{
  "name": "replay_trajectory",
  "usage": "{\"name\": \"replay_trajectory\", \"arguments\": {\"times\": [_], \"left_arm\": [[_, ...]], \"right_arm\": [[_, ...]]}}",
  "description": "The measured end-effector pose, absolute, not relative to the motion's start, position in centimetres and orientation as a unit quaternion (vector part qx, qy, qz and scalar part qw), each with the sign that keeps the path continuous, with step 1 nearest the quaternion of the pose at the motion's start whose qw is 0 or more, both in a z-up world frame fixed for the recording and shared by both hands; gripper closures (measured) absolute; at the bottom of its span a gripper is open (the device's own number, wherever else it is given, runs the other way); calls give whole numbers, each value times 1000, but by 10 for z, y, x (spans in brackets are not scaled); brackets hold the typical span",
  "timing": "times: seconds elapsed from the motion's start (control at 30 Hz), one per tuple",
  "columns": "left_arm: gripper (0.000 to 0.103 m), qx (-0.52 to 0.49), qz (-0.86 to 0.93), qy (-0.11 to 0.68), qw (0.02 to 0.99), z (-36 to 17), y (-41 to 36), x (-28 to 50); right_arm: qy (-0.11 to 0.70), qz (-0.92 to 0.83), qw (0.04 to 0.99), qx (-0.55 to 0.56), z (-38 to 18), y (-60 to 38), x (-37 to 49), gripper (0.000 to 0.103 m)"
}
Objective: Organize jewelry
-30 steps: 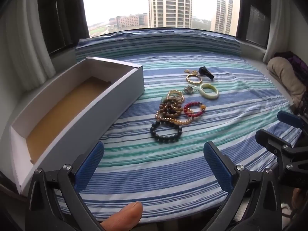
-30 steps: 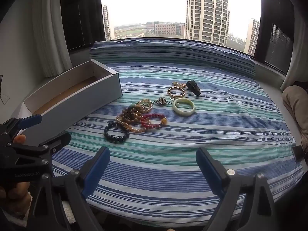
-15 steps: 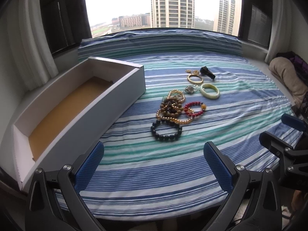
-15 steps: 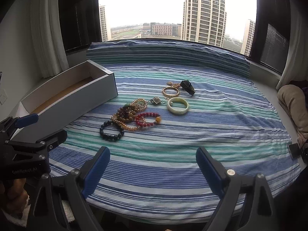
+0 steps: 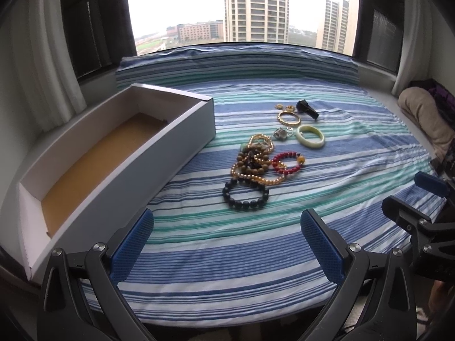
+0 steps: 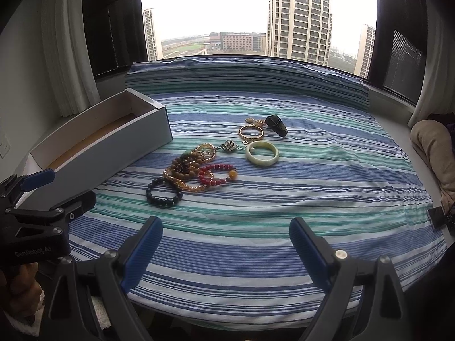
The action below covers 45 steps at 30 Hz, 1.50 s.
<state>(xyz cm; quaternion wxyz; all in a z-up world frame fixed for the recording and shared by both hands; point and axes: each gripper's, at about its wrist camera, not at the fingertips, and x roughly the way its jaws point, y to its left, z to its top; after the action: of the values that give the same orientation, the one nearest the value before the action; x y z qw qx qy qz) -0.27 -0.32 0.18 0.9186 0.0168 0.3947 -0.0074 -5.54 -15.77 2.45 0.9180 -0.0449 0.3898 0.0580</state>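
Several pieces of jewelry lie in the middle of a striped cloth: a black bead bracelet (image 5: 245,195) (image 6: 164,192), a red bead bracelet (image 5: 287,162) (image 6: 218,174), a tangle of brown and amber beads (image 5: 254,162) (image 6: 187,168), a pale green bangle (image 5: 310,140) (image 6: 261,154), a gold bangle (image 5: 288,118) (image 6: 250,132) and a small black object (image 5: 307,108) (image 6: 276,125). An open white box (image 5: 119,153) (image 6: 113,145) with a brown floor stands at the left. My left gripper (image 5: 227,244) and right gripper (image 6: 226,245) hover open over the cloth's near edge, both empty.
The striped cloth (image 5: 256,241) covers a window-seat platform with a raised striped cushion (image 6: 241,76) at the back. A beige bundle (image 5: 423,113) lies at the right edge. Curtains hang at both sides. A small dark object (image 6: 436,218) sits at the cloth's right corner.
Both views have drifted slightly; the jewelry shifted a little left in the right wrist view. A fingertip at the bottom of the left wrist view a second ago is gone. Both grippers stay open.
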Motion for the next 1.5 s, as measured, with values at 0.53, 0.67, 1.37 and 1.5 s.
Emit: {"name": "replay_trajectory", "arguments": {"times": [0.53,0.67,1.37,1.5], "left_arm": [[0,16,-7,403,915,-3,-5,-2],[0,17,-7,402,916,-3,-5,-2],[0,17,-1,405,914,-2,-3,-2],[0,16,0,403,915,-1,-3,-2]], "right_arm": [[387,63,919,-41,26,-158,-57,10],[384,66,920,-44,28,-156,-58,10],[382,67,921,-48,29,-156,-57,10],[380,68,921,-49,30,-156,-58,10]]}}
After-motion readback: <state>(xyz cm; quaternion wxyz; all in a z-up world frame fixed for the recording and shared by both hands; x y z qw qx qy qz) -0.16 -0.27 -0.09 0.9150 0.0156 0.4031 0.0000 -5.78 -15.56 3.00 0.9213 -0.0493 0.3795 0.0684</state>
